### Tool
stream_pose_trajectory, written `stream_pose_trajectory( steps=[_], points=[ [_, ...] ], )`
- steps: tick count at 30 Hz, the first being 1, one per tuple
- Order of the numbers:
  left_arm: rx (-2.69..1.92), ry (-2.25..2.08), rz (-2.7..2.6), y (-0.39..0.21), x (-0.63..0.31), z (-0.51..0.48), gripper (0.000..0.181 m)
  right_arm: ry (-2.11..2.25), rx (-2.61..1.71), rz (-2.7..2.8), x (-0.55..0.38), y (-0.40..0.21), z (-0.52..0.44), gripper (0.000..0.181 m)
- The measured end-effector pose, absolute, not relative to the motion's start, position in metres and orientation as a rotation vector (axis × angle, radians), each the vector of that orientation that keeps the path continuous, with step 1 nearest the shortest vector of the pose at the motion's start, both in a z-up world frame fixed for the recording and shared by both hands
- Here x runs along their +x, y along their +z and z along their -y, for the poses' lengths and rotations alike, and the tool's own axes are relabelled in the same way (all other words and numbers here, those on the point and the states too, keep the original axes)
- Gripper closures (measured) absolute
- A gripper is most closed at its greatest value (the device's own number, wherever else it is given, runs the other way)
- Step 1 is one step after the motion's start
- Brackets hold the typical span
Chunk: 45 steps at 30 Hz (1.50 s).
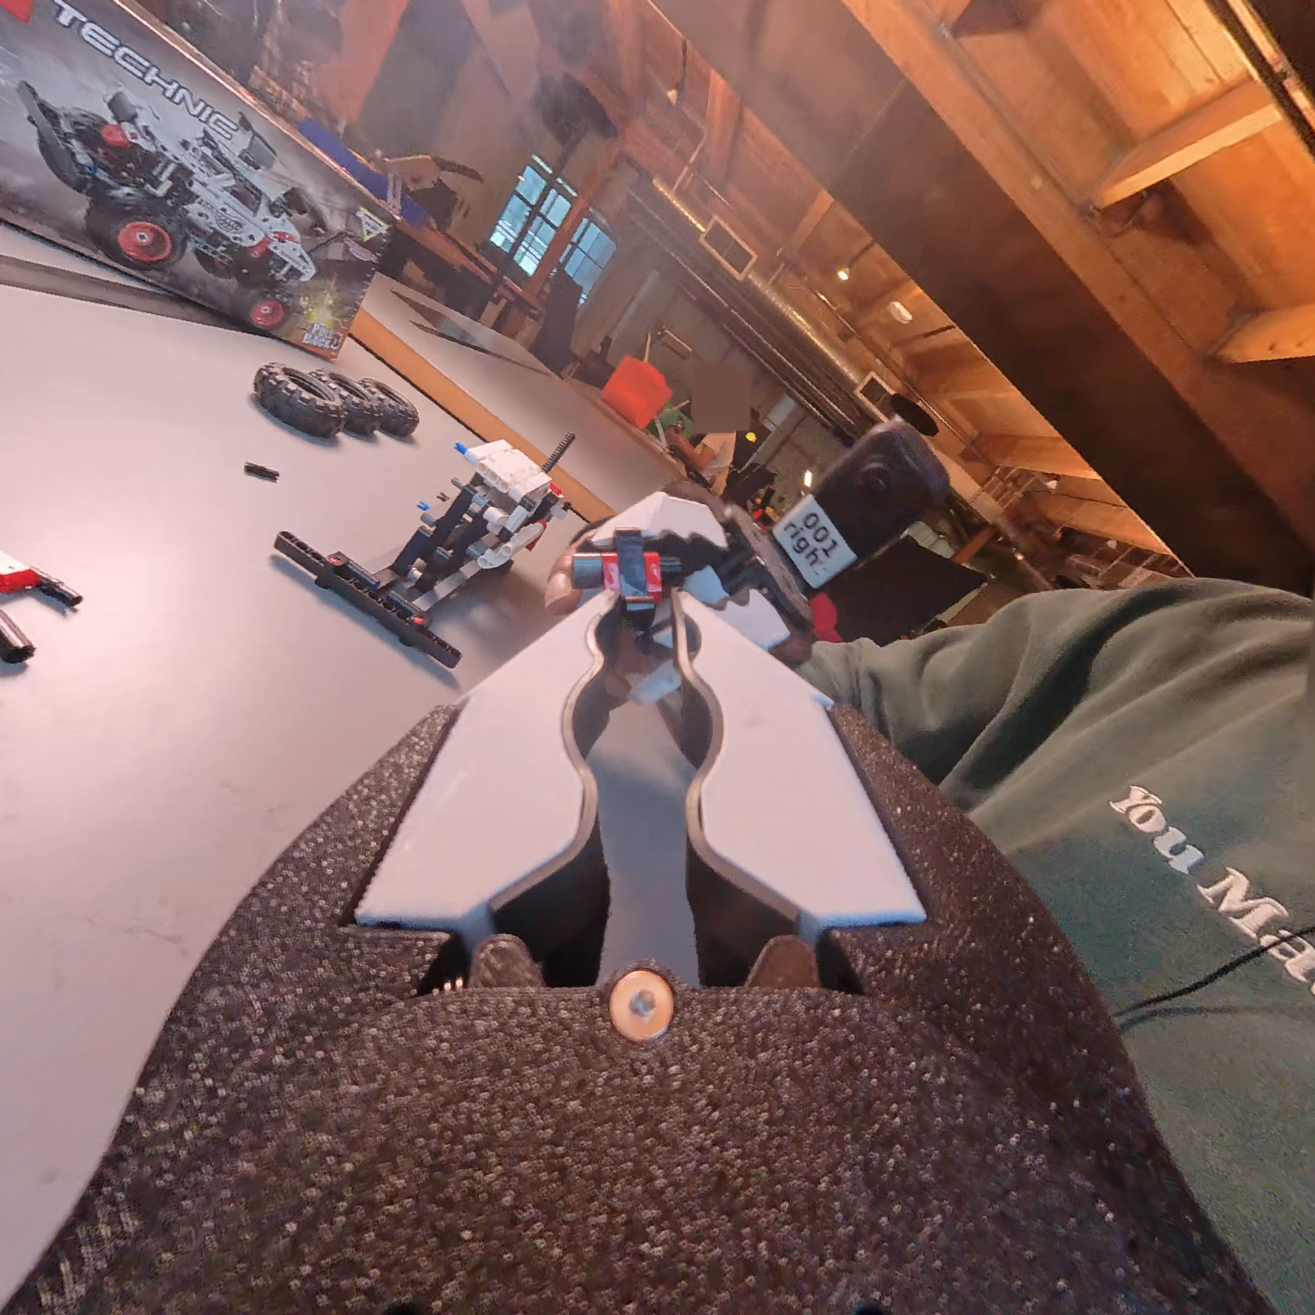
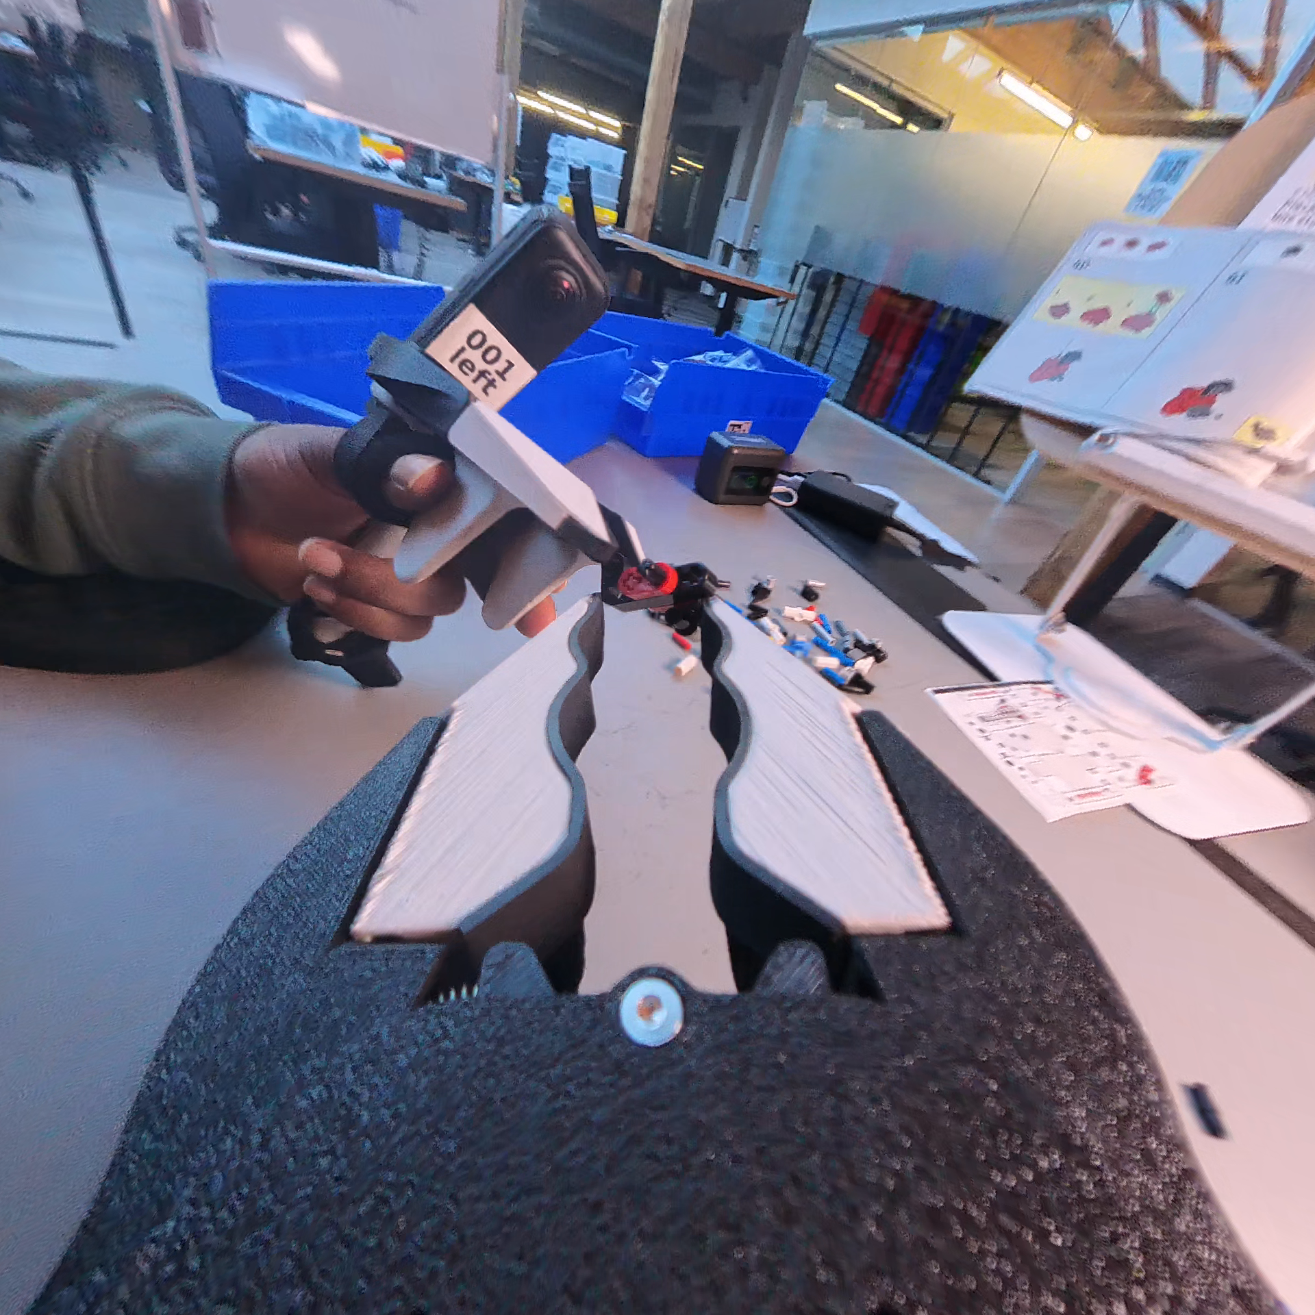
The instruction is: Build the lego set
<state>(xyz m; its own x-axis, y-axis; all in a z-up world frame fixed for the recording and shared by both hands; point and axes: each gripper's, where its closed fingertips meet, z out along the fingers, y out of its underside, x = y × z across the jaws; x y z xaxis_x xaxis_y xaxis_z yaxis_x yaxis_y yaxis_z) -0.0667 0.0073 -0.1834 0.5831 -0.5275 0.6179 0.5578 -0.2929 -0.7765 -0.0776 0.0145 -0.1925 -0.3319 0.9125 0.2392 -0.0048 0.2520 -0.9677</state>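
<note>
My left gripper [image 1: 644, 605] is shut on a small black and red lego assembly [image 1: 626, 569] and holds it up above the grey table [image 1: 178, 711]. It also shows in the right wrist view [image 2: 619, 562], held by a hand [image 2: 341, 526], with the assembly [image 2: 655, 583] at its tips. My right gripper [image 2: 655, 612] is open, its fingertips on either side of and just below the assembly. It faces the left one [image 1: 701, 551]. A half-built black and white chassis [image 1: 455, 541] stands on the table further off.
Three black tyres [image 1: 334, 405], a small black pin [image 1: 260, 469] and the set's box [image 1: 178, 185] lie beyond the chassis. Loose small pieces [image 2: 818, 633], blue bins [image 2: 711, 398], a black cube camera [image 2: 740, 469], a printed sheet [image 2: 1053, 747] and the instruction booklet on a stand [image 2: 1153, 334] sit to the right. Both grippers' tips are close together, under 4 cm apart.
</note>
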Motion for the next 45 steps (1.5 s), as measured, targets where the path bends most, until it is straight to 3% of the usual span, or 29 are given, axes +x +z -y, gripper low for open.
stream_pose_trajectory(
  steps=[12, 18, 21, 26, 29, 34, 45],
  points=[
    [-1.923, -0.858, -0.145, -0.234, -0.083, 0.001, 0.174, 0.9, -0.594, 1.953, -0.064, -0.242, -0.007, 0.163],
    [-2.095, -0.961, -0.236, -0.26, -0.064, 0.007, 0.173, 0.79, -0.483, 2.027, -0.06, -0.251, -0.004, 0.149],
    [-2.078, -1.04, -0.234, -0.256, -0.054, 0.007, 0.173, 0.676, -0.415, 2.034, -0.061, -0.261, -0.004, 0.164],
    [-1.942, -1.116, -0.103, -0.239, -0.065, 0.0, 0.173, 0.711, -0.488, 1.902, -0.07, -0.246, -0.009, 0.165],
    [-1.771, -1.138, -0.014, -0.216, -0.079, -0.004, 0.161, 0.825, -0.708, 1.759, -0.08, -0.231, -0.022, 0.165],
    [-1.633, -1.133, 0.077, -0.199, -0.086, -0.011, 0.161, 1.081, -1.005, 1.591, -0.088, -0.214, -0.027, 0.165],
    [-1.598, -1.145, 0.118, -0.192, -0.088, -0.015, 0.173, 1.018, -0.847, 1.66, -0.082, -0.216, -0.005, 0.164]
  ],
)
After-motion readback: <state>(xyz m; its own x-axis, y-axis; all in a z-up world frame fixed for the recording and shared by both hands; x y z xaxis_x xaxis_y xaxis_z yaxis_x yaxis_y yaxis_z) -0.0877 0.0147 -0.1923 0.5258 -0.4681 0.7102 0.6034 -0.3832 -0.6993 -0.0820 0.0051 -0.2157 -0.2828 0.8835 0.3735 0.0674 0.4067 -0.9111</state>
